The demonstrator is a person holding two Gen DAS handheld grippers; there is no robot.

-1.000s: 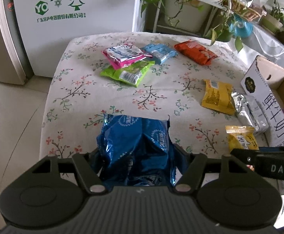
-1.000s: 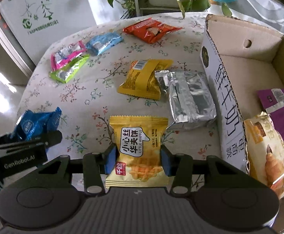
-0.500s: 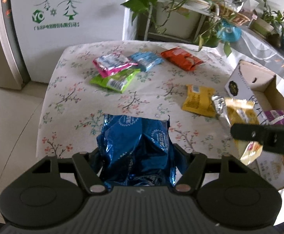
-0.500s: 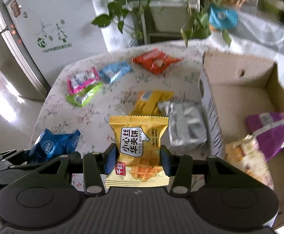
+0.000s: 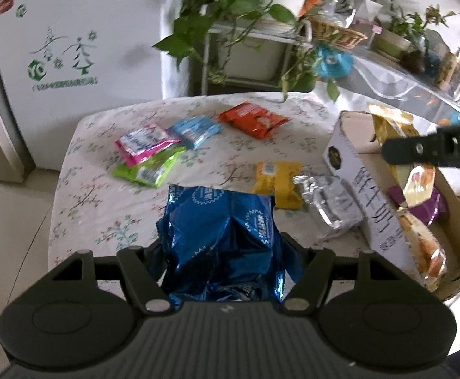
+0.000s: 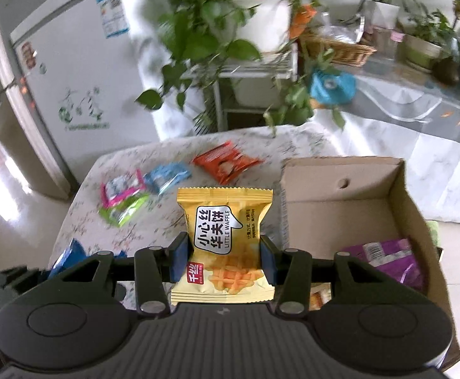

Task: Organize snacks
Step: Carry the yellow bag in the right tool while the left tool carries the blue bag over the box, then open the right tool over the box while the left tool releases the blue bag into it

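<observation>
Crinkled blue foil fills the middle of my left wrist view: the blue foil snack bag [image 5: 222, 240] is pinched between the jaws of my left gripper [image 5: 226, 252], held clear above the floral tablecloth [image 5: 97, 195]. Its lower end disappears behind the gripper body, so I cannot see how far in it sits.

My right gripper [image 6: 223, 255] is clamped on the yellow Little Waffle packet [image 6: 223, 246], blue pads pressing both side edges, label upright and readable. From the left camera that packet shows only in part, blurred, crossed by a black finger of the right gripper, and it appears over the open brown cardboard box [image 6: 350, 205] at the table's right edge.

Inside the box I make out a purple packet [image 6: 388, 262]; a pale orange-printed bag [image 5: 426, 252] lies by the near wall in the left view, while the right view shows only a sliver of it behind the gripper.

On the cloth lie a pink packet [image 5: 144, 142] overlapping a lime green packet [image 5: 150, 170], a light blue packet [image 5: 196, 129] just beside them, an orange-red packet [image 5: 255, 120] farther back, and a yellow packet [image 5: 277, 183] touching a silver foil pouch [image 5: 328, 208] that rests against the box wall. The right view hides those last two behind the held waffle packet. Print on the small packets is too blurred to read.
</observation>
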